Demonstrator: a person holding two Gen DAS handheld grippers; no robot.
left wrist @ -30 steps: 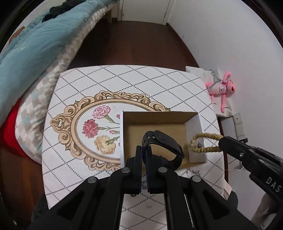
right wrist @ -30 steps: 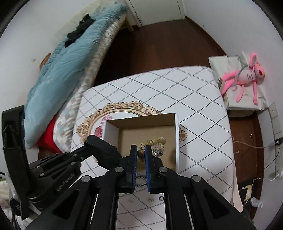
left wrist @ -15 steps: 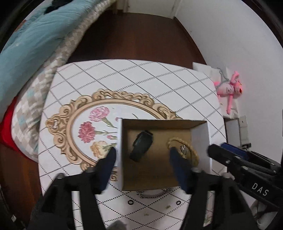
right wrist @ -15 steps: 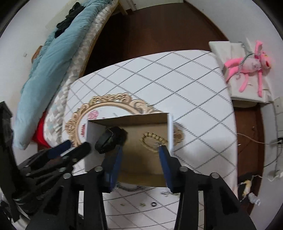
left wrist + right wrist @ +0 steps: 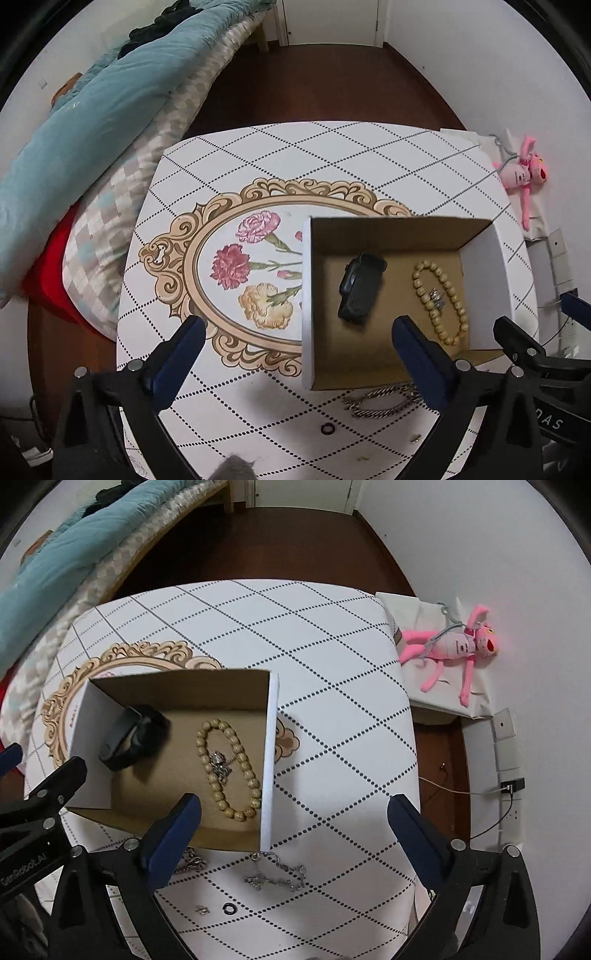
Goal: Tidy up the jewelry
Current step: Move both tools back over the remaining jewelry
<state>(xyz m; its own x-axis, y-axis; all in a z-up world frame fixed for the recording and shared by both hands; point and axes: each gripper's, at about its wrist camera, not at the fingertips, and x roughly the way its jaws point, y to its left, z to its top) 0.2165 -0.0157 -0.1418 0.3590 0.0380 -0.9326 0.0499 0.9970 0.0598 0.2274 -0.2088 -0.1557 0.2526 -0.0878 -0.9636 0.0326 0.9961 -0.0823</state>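
Lying in box (image 5: 480, 240), black band (image 5: 360, 288), bead bracelet (image 5: 439, 301), below spread left tool (image 5: 297, 332)

The open-topped cardboard box (image 5: 476, 280) has bare floor between the black watch (image 5: 360, 288) and the bead bracelet (image 5: 441, 301), reachable from above. Its upright walls block sideways entry. On the worktop (image 5: 295, 635), the upper frame is bare; chains (image 5: 275, 875) and a small ring (image 5: 229, 908) clutter the lower edge.
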